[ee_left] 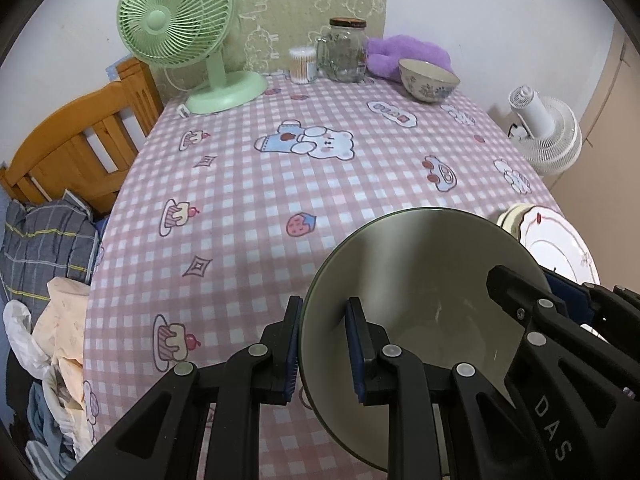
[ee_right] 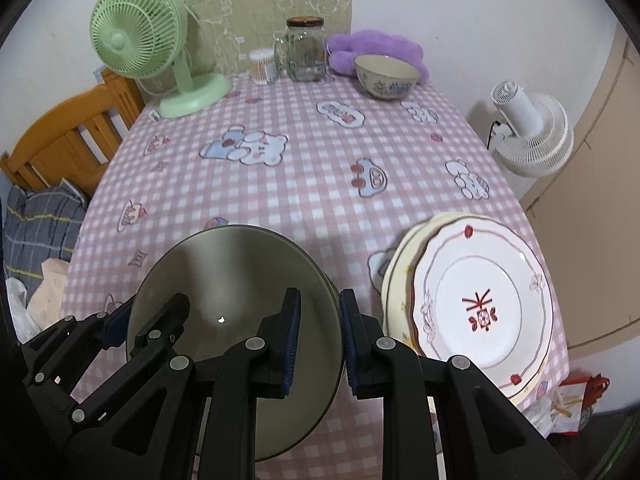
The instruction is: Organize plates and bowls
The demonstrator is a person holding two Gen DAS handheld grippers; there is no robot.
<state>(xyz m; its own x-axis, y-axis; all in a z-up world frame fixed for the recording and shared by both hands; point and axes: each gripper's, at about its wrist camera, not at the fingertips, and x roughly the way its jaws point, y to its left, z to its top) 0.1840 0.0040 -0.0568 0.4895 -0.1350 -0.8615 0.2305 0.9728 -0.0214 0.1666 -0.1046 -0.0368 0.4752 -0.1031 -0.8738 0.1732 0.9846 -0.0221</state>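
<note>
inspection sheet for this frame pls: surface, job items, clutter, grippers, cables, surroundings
Surface: table under a pink checked cloth.
Job's things: grey-green bowl held off the cloth; stacked plates near right; patterned bowl far side, upright.
Clutter: green fan, glass jar, cotton swab tub, purple plush along the far edge.
Grippers: left gripper and right gripper each clamp the grey-green bowl's rim, on opposite sides.
Cables: black cord by the white fan.
Surroundings: wooden bed frame, laundry pile.
</note>
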